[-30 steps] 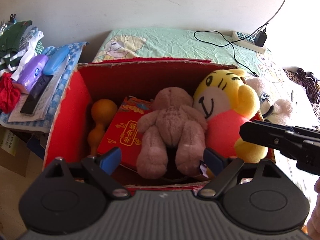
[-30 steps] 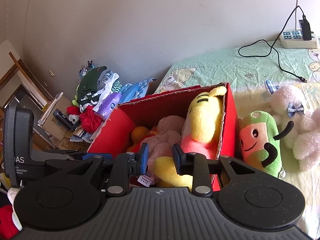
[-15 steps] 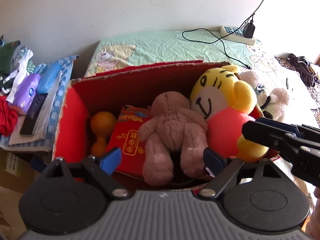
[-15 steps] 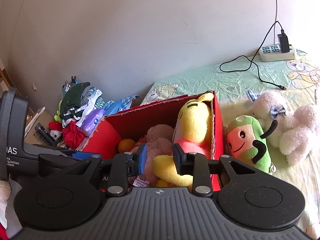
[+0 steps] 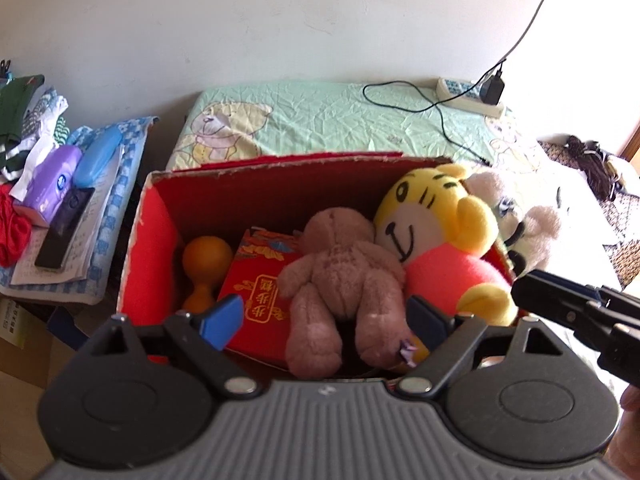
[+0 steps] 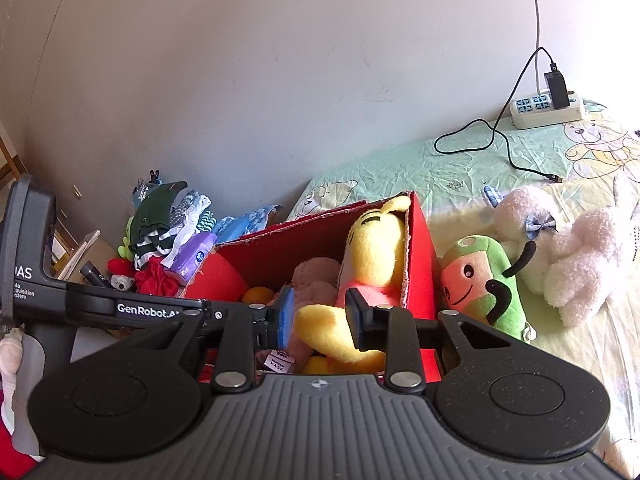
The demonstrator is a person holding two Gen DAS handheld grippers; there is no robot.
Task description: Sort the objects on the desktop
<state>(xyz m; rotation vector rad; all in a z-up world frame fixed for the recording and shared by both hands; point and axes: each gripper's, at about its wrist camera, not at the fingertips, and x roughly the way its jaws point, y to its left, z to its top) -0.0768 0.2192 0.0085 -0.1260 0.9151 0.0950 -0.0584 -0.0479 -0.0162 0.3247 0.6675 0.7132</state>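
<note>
Right claw, formerly narrower, wider around yellow plush.

Fuzzy plush bear, rough-edged cardboard box

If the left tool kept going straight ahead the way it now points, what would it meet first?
Most likely the brown teddy bear in the red box; its legs lie between the open left tool fingers, though depth is unclear.

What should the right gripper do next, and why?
Probably swing the right gripper over to the green plush on the bed and close on it. Its fingers are open and hold nothing, and that toy lies outside the red box where the yellow tiger already sits.
</note>
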